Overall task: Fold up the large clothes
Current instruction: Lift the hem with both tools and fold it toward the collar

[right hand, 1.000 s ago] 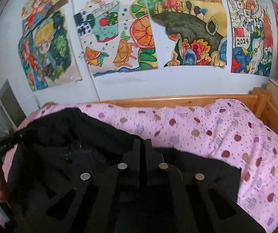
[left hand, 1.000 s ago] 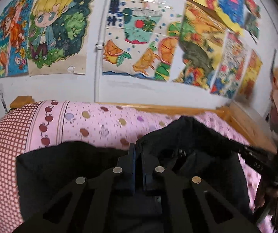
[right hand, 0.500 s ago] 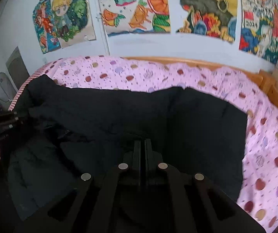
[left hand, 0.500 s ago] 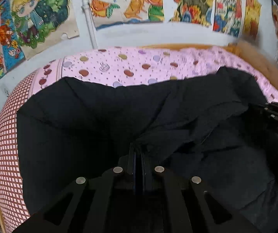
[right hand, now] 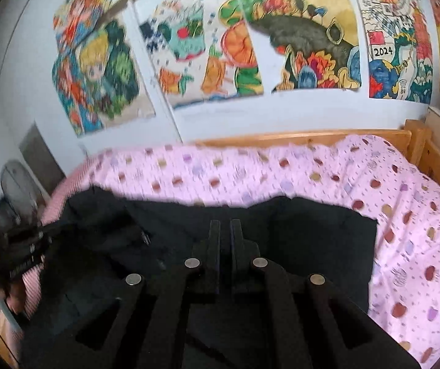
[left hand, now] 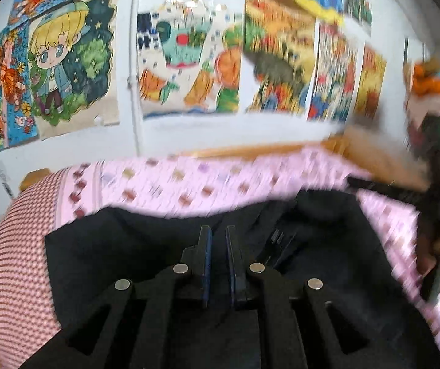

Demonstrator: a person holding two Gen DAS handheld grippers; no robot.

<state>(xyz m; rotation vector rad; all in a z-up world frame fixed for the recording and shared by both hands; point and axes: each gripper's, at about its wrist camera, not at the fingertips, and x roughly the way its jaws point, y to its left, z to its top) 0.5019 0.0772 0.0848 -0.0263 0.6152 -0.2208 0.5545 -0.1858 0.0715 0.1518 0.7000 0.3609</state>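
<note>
Your left gripper (left hand: 218,236) sits low in the centre of its frame, its jaws a narrow slit apart with nothing between them. Your right gripper (right hand: 225,230) shows the same in its own view: jaws nearly together, empty. The black garment (right hand: 312,246) lies spread over the lower half of both frames, on the pink dotted bedsheet (right hand: 404,215) that fills the middle band and right side. A wooden bed frame (right hand: 312,137) runs behind the sheet, below the colourful drawings (right hand: 296,30) on the white wall. Both views are motion-blurred.
</note>
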